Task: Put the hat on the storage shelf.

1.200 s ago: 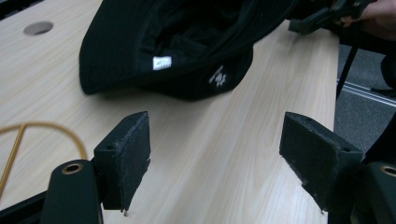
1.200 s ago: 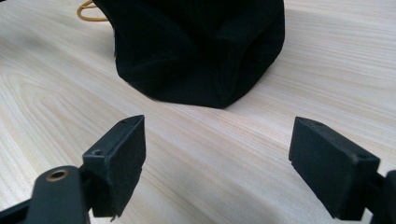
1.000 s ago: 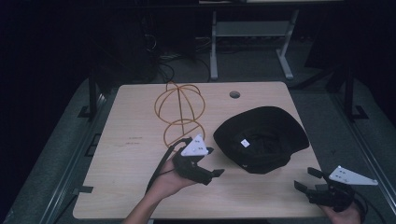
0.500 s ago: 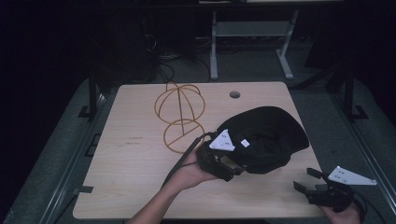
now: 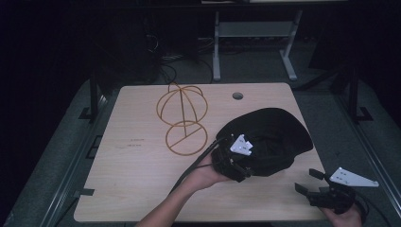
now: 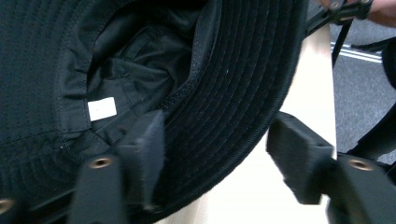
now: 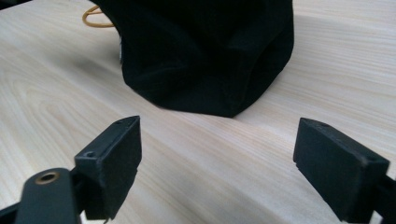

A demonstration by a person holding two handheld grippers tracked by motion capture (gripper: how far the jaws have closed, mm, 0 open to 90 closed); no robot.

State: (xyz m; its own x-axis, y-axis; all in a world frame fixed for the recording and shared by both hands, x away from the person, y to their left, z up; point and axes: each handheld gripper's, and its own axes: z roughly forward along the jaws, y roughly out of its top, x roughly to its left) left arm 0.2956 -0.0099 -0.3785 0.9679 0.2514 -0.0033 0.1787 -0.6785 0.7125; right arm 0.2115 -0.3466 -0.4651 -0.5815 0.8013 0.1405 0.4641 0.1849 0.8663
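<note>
Partly hidden left gripper (image 5: 235, 163), jaws straddling hat (image 5: 276, 132) brim

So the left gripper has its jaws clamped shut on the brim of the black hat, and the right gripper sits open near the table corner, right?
Not quite. In the left gripper view the left gripper has its jaws apart: they straddle the brim of the black hat, one inside and one outside, not clamped yet. The rest holds: the right gripper sits open near the table corner.

Matt black cloth hat (image 5: 272, 137), pale wood table (image 5: 142, 170)
</note>
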